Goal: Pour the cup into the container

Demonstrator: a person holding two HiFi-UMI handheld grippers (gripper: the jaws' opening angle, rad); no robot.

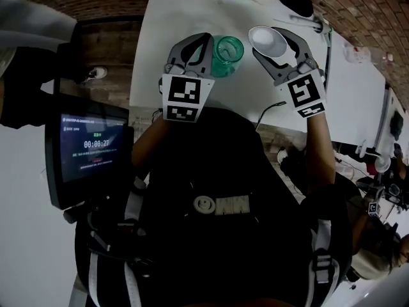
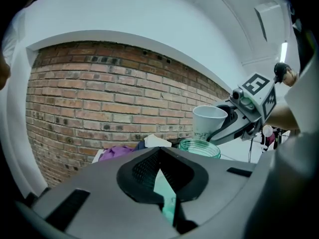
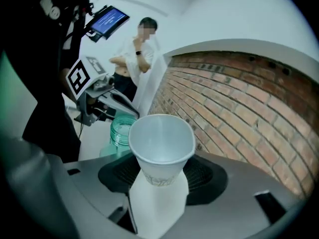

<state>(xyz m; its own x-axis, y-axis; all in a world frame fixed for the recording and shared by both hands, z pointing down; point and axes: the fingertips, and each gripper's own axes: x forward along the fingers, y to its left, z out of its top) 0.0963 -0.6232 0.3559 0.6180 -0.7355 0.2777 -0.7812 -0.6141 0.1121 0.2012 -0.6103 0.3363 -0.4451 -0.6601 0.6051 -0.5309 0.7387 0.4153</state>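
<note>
Cup (image 1: 265, 38), one thin white paper taper with a rolled rim, faint print near its base and a plain white inside, sits upper centre in the head view, its lower body grasped between the grey jaws of the right gripper (image 1: 275, 41). Just left of it stands one translucent green container (image 1: 228, 53), round with a ribbed neck, on the white table (image 1: 192, 8). Beside that, the left gripper (image 1: 200, 37) is clenched to a thin slit.

White cup (image 1: 267, 40); teal-green ribbed container (image 1: 227, 54); white table (image 1: 192, 18); red-brown brick wall (image 2: 99, 98); purple cloth (image 2: 117, 152).
</note>
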